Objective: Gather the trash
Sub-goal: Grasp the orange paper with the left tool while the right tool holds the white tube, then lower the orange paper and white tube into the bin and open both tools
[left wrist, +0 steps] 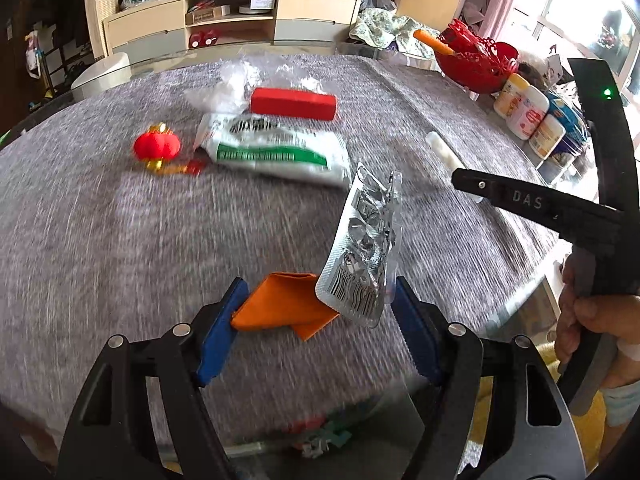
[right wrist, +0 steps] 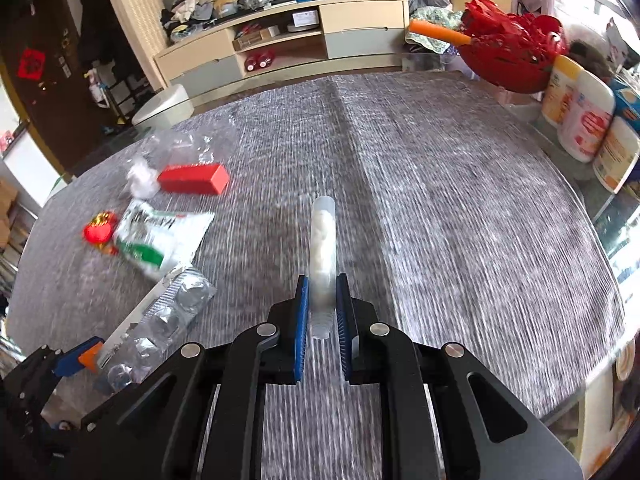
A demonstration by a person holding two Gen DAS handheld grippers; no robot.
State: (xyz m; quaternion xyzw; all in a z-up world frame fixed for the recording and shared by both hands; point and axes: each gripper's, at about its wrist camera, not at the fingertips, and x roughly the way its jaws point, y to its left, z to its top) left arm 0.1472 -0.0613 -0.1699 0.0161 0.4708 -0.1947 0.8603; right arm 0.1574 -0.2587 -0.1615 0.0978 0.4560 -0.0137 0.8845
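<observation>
The left gripper has its blue pads clamped on two things at once: a folded orange paper and a used silver pill sheet. The pill sheet stands up tilted above the grey tablecloth, with its barcode end low between the pads. In the right wrist view the same pill sheet shows at the near left, beside the left gripper's blue tip.

The right gripper is closed on a clear plastic tube with something white inside. The tube points forward, away from the pads, above the tablecloth. In the left wrist view this tube sticks out past the black finger of the right gripper, at the right.

Farther on the table, at the left, lie a white bag with green print, a red box just behind it, a crumpled clear wrapper touching the box, and a small red lantern beside the bag. At the far right edge stand a red basket and some white bottles.
</observation>
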